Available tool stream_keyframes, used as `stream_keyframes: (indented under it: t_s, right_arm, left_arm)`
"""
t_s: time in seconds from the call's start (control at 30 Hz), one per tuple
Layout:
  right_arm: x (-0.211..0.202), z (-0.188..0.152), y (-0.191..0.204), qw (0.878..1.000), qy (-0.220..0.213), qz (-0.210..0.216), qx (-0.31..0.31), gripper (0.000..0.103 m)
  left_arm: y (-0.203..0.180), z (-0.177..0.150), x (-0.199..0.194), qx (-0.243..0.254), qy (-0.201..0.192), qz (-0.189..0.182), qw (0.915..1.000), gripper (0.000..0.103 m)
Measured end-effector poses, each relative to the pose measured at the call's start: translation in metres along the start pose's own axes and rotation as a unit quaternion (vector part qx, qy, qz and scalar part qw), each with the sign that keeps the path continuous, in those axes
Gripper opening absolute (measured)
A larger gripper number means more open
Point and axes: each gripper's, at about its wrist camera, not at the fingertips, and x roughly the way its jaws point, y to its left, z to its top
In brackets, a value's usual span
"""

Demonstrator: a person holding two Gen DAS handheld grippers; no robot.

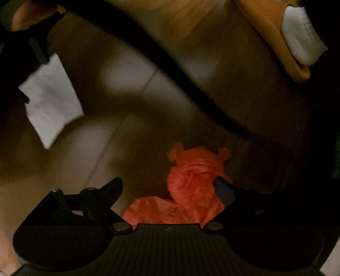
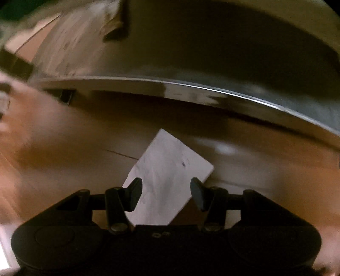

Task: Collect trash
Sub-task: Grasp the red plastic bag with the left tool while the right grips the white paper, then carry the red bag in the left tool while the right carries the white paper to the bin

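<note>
Dim light falls on a tiled floor [image 1: 131, 89] of pale, brownish slabs with thin seams, and both views look almost straight down at it.

From the left wrist view, the left tool [image 1: 169, 186] hangs over a crumpled orange-red plastic bag [image 1: 189, 186] that lies on the floor. Its two black fingers stand wide apart; the bag's knotted bulk sits between them, close against the right-hand finger, but whether that finger touches the plastic cannot be told. The other finger is clear of it. More of the bag spreads flat toward the tool's body. A black cable [image 1: 170, 70] runs as a diagonal band across the floor above the bag. At upper right is an orange slipper [image 1: 274, 36] with a foot in a white sock [image 1: 301, 36]. At far left a white piece of paper [image 1: 51, 99] lies on the floor, with the black fingers of the right tool [image 1: 35, 74] over its edge and a hand [image 1: 31, 14] above.

In the right wrist view, the right tool [image 2: 166, 196] is also spread apart, its fingers straddling the same white paper [image 2: 170, 169], which lies flat on a tile; the pads do not press it. Beyond the paper a curved metal edge [image 2: 212, 89] of some blurred furniture crosses the picture. A blurred forearm [image 2: 42, 131] fills the left side.
</note>
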Motion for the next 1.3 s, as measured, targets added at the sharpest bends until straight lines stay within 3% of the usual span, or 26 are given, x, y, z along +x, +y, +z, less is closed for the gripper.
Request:
stream_keyframes:
  t_s: [0.3,0.47,0.6,0.7,0.73,0.8,1.0,1.3]
  right_arm:
    - [0.032,-0.011,0.03,0.99,-0.011,-0.06,-0.131,0.051]
    - [0.036,-0.016,0.035,0.986,-0.008,-0.072,-0.149,0.05]
    - [0.038,-0.014,0.034,0.988,0.002,-0.071,-0.137,0.049]
    - [0.038,-0.012,0.034,0.987,0.009,-0.071,-0.144,0.047]
    - [0.038,-0.013,0.033,0.987,0.008,-0.071,-0.146,0.041]
    - [0.036,-0.006,0.035,0.986,0.002,-0.067,-0.156,0.002]
    - [0.029,-0.01,0.021,0.99,0.017,-0.053,-0.132,0.003]
    - [-0.043,-0.034,-0.013,0.995,-0.017,-0.059,-0.082,0.003]
  left_arm:
    - [0.006,0.002,0.016,-0.025,-0.008,-0.029,0.9992,0.086]
    - [0.021,-0.004,0.019,-0.056,-0.012,-0.068,0.996,0.071]
    - [0.034,-0.007,0.02,-0.096,0.0,-0.118,0.9884,0.047]
    - [0.04,-0.008,0.019,-0.113,0.003,-0.126,0.9856,0.045]
    - [0.042,-0.01,0.018,-0.121,0.002,-0.128,0.9844,0.043]
    - [0.039,-0.013,0.013,-0.138,0.0,-0.129,0.982,0.041]
    - [0.052,-0.014,0.004,-0.16,0.0,-0.114,0.9807,0.039]
    - [0.08,-0.031,-0.045,-0.178,-0.017,-0.09,0.9797,0.038]
